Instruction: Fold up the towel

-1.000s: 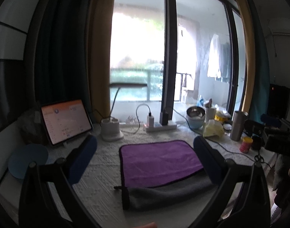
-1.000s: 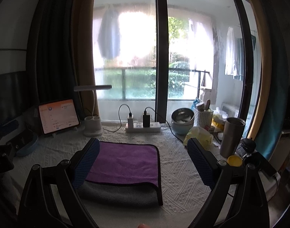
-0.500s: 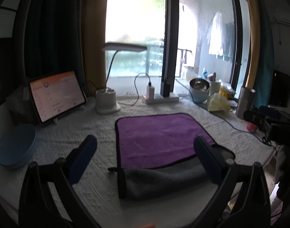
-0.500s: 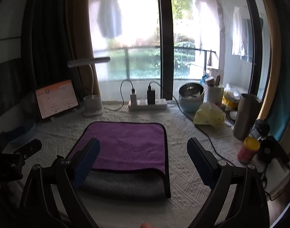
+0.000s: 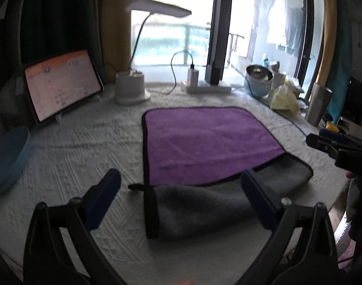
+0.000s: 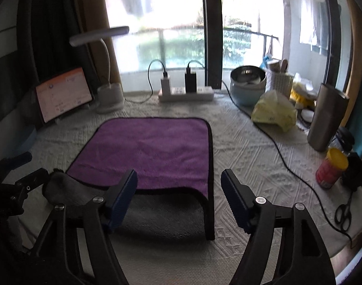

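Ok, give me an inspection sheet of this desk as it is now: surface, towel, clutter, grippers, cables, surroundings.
Surface: white textured cover.
Job's things: purple towel, near edge turned up, grey underside showing.
Clutter: tablet, lamp, bowl, tumbler, yellow-lidded jar, scissors.
Grippers: left gripper and right gripper open, above the near edge.
Cables: black cable across the cover; power strip.
Surroundings: window, curtains.

The towel [image 6: 154,152] is plush matt cloth, purple over grey; the tabletop [image 6: 249,156] wears embossed white fabric; the tumbler [image 6: 328,116] is brushed metal.
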